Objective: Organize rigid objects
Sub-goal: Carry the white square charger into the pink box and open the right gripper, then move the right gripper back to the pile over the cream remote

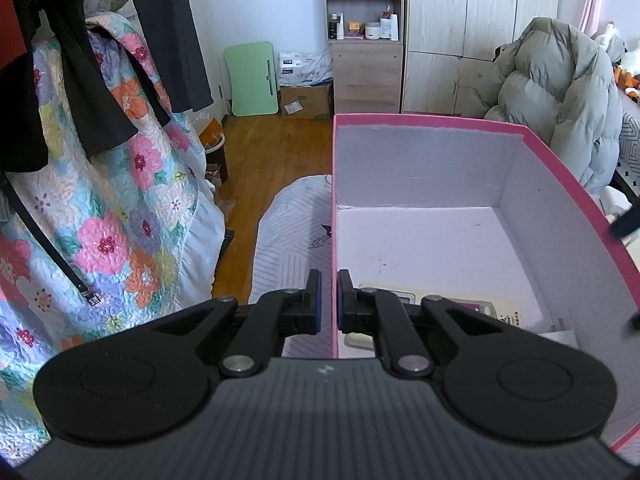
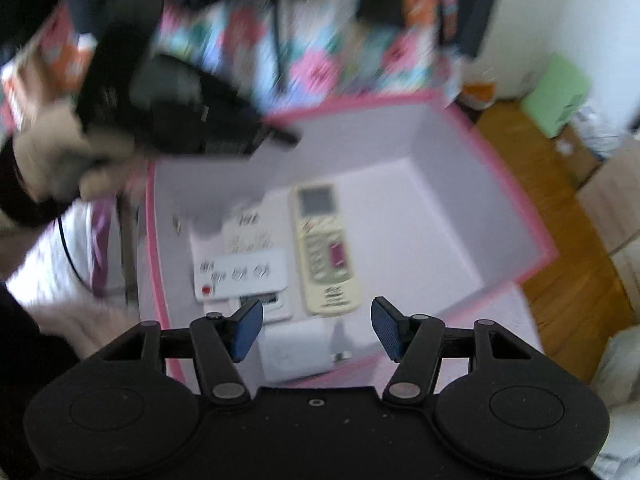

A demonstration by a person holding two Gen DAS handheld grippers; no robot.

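pink box [image 1: 560, 160], open-topped and the largest thing in play, is seen resting on a pale striped bedcover [image 1: 288, 240] beside a floral quilt [image 1: 120, 200]. its left wall is pinched by the left gripper [image 1: 329, 300], whose jaws are clenched on that thin cardboard edge, one pad outside and one inside. if the box were pulled or twisted by that one wall, the card could be bent or the box tipped, and the contents would be slid toward the near end.

inside, along the near part of the floor, a cream remote control [image 2: 324, 248] is laid flat, its long axis running from the near wall toward the far wall, with the screen end pointed away from the right wrist camera. just beside it on the left, a white power strip [image 2: 240, 276] is laid crosswise, its red switch toward the left wall. a white charger block [image 2: 296, 352] is seen nearest the camera, its prongs pointed right.

the right gripper [image 2: 318, 328] is held released and empty above the near end, jaws wide apart. this view is blurred, so finer detail cannot be told. a careless descent could knock the remote against the strip.
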